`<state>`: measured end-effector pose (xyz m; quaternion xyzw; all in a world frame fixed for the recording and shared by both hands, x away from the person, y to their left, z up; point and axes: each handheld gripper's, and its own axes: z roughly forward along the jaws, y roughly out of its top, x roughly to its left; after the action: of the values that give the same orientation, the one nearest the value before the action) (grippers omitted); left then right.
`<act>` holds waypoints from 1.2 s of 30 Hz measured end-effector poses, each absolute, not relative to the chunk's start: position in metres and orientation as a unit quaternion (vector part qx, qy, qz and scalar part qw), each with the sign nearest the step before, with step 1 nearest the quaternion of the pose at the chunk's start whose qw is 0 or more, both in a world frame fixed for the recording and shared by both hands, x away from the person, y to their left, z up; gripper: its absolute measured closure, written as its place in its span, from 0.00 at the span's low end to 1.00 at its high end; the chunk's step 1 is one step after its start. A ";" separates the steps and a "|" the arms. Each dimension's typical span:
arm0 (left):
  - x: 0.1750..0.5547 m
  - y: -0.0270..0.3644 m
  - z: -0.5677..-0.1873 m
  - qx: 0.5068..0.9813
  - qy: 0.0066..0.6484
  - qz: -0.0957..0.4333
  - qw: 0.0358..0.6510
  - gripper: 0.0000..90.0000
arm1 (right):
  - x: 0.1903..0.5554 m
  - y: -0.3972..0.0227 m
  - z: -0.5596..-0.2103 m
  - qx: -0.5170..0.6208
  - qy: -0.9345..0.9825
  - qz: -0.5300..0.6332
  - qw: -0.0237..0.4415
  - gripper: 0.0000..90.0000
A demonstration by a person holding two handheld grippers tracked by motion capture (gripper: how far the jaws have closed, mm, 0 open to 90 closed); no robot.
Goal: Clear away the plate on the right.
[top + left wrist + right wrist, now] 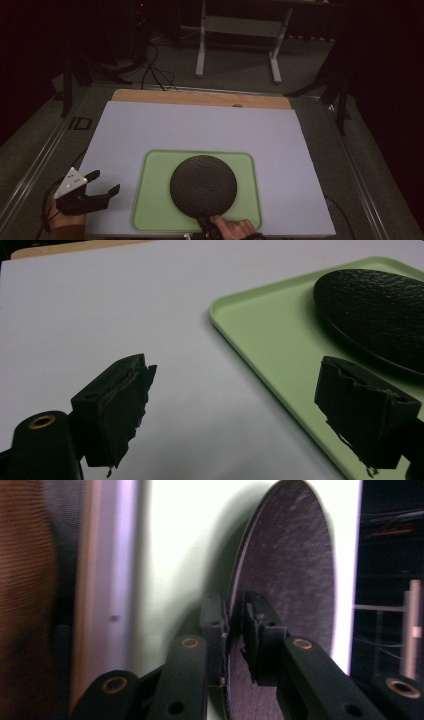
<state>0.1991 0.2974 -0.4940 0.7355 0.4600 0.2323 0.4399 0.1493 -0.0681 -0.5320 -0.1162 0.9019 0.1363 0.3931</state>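
From my station the room beyond the white table top (200,125) was dim and nearly black. The black plate (295,570) cast a soft shadow beside itself; left of it the right gripper view blurred.

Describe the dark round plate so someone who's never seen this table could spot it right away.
On the pale table cover lies a light green tray with rounded corners, near the person's edge. The black plate rests on that tray, its near rim pinched between the jaws of the right gripper. It is the one round, dark, rough-textured thing there; the left gripper hangs open beside the tray.
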 end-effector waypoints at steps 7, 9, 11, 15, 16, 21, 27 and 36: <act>0.199 0.297 -0.494 0.736 0.460 0.233 0.440 0.16 | 0.152 -0.073 -0.521 -0.081 0.912 0.178 0.359 0.81; 0.199 0.297 -0.494 0.736 0.461 0.233 0.439 0.16 | 0.151 -0.074 -0.518 -0.078 0.912 0.189 0.355 0.80; 0.199 0.297 -0.494 0.736 0.460 0.232 0.439 0.16 | 0.151 -0.075 -0.514 -0.066 0.915 0.204 0.343 0.78; 0.199 0.297 -0.494 0.736 0.460 0.232 0.439 0.16 | 0.154 -0.078 -0.507 -0.050 0.915 0.230 0.326 0.76; 0.199 0.297 -0.494 0.736 0.461 0.233 0.439 0.16 | 0.156 -0.079 -0.505 -0.044 0.915 0.237 0.324 0.75; 0.199 0.297 -0.494 0.736 0.460 0.232 0.439 0.16 | 0.165 -0.084 -0.496 -0.013 0.917 0.269 0.293 0.65; 0.200 0.297 -0.494 0.736 0.461 0.232 0.439 0.16 | 0.174 -0.087 -0.493 0.027 0.917 0.295 0.268 0.51; 0.200 0.297 -0.495 0.736 0.461 0.232 0.439 0.16 | 0.185 -0.089 -0.493 0.070 0.915 0.323 0.231 0.28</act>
<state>0.1999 0.2971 -0.4946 0.7355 0.4607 0.2318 0.4393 0.1847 -0.0892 -0.4931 0.0697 0.9153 0.3225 0.2311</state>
